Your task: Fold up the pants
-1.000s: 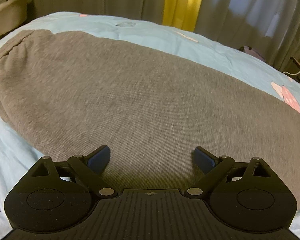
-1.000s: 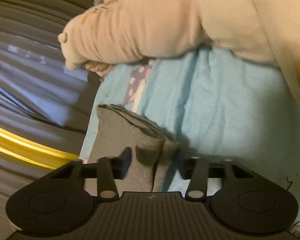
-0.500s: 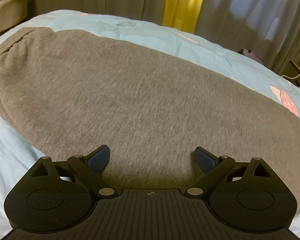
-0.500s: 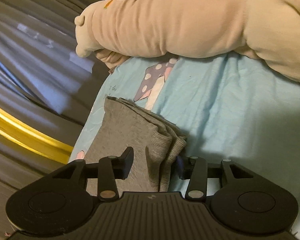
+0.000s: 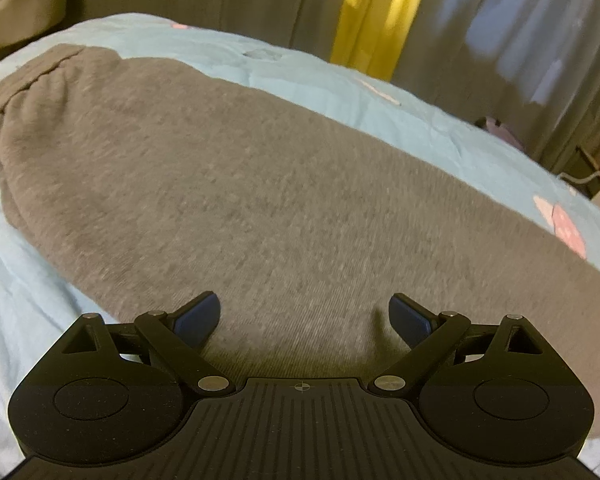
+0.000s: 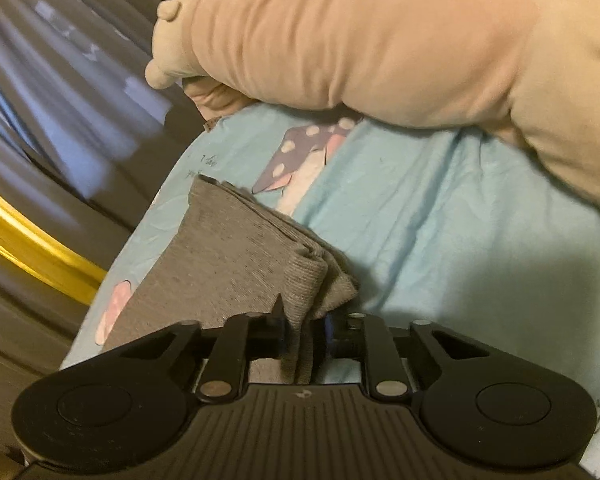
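Note:
Grey pants (image 5: 260,184) lie flat across a light blue bed sheet (image 5: 340,80), waistband at the far left. My left gripper (image 5: 304,316) is open and empty, low over the pants' near edge. In the right wrist view the stacked leg cuffs (image 6: 236,256) lie on the sheet. My right gripper (image 6: 302,332) is shut on the ribbed cuff corner, which bunches up between the jaws.
A large beige plush pillow (image 6: 380,48) lies on the bed just beyond the cuffs. Grey curtains with a yellow strip (image 5: 372,20) hang behind the bed. The bed edge (image 6: 140,232) runs left of the cuffs.
My right gripper has closed from open onto the cuff corner, and its view has shifted toward the pillow. The left gripper has stayed open, shifting slightly over the pants.

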`<state>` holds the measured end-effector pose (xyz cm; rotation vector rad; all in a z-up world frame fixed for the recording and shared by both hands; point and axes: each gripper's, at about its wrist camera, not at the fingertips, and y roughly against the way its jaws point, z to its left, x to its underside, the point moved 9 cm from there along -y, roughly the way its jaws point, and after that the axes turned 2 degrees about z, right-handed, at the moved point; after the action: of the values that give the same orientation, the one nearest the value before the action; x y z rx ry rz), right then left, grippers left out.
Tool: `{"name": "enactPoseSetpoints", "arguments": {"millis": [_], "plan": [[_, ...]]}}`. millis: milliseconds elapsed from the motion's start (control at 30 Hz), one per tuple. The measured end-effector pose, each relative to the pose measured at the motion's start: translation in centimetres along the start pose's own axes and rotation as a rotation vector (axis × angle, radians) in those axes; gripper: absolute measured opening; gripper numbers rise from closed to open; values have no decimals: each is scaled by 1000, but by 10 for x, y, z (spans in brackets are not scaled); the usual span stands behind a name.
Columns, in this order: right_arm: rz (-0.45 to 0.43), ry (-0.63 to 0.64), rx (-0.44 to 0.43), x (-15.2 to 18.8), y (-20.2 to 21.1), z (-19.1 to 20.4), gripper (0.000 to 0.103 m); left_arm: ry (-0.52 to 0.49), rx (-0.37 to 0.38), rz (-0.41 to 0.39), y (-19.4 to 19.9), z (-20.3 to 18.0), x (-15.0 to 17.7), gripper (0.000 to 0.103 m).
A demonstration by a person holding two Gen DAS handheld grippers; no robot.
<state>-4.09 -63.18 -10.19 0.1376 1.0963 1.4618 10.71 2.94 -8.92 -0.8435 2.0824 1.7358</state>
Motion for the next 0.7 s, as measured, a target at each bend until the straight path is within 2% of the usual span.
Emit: {"name": "enactPoseSetpoints", "arguments": {"millis": [100,167,333,400,500,600,700], "plan": [[-51,123,14,-1,15,27,11,18,-17,-51,12,4,-4,97],[-75,215,-2,0,25,54,10,20,1,-92,23,4,-6,97],[-63,451,-125,31,42,157,10,7,32,-160,41,1,-9,97],[-25,541,-205,60,45,202,10,12,47,-162,44,2,-9,97],[68,704,-316,128,45,262,10,24,59,-183,51,5,-10,97],[169,825,-371,199,39,290,10,56,78,-183,54,12,-9,97],[306,856,-398,258,26,291,12,77,88,-149,48,16,-7,97]]}}
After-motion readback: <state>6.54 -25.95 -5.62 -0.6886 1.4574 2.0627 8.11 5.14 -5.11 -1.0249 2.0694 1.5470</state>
